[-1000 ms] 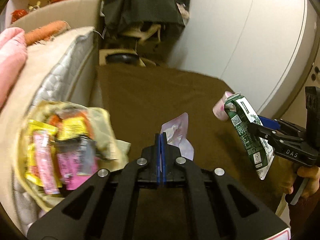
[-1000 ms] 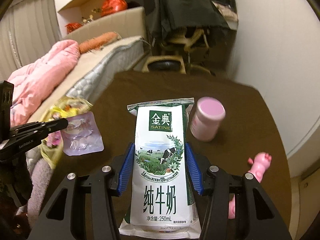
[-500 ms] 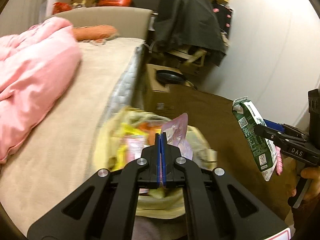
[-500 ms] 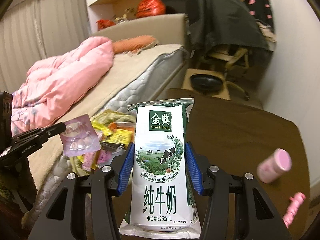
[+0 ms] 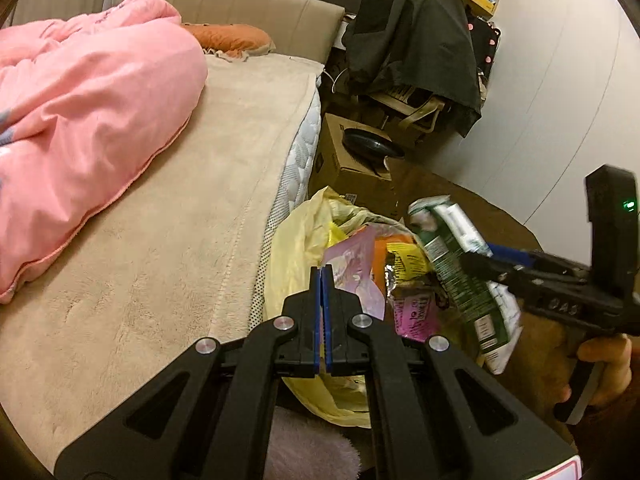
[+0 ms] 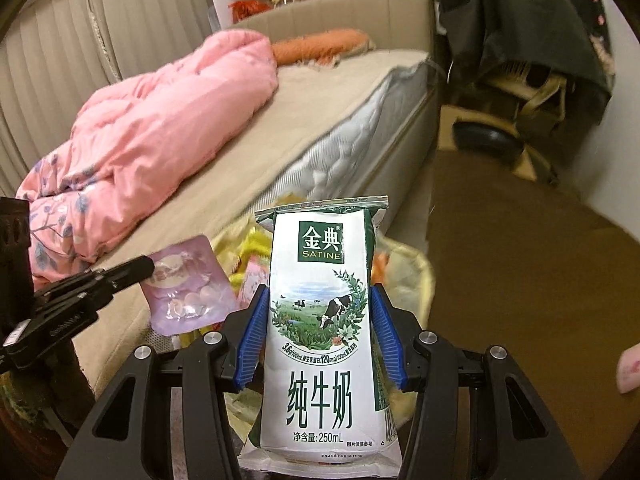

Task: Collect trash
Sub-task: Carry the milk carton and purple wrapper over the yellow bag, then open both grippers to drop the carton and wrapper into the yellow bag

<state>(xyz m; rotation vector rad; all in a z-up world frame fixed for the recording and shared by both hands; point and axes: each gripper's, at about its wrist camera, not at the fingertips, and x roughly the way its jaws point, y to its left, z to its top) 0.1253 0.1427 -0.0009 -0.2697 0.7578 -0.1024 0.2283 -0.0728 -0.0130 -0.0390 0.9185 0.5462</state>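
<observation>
Warm, yellowish indoor light fills both of my views, dim enough that the far clutter under the dark cloth (image 5: 412,40) sinks into shadow. The fisheye bends everything hard, and black corners frame each picture. In my left view the milk carton (image 5: 460,264) is smeared with motion blur, its print unreadable, while the pink quilt (image 5: 88,120) looks evenly lit. In my right view the carton (image 6: 320,320) is sharp and bright with slight sheen, but the yellow bag (image 6: 408,276) behind it is blurred.
</observation>
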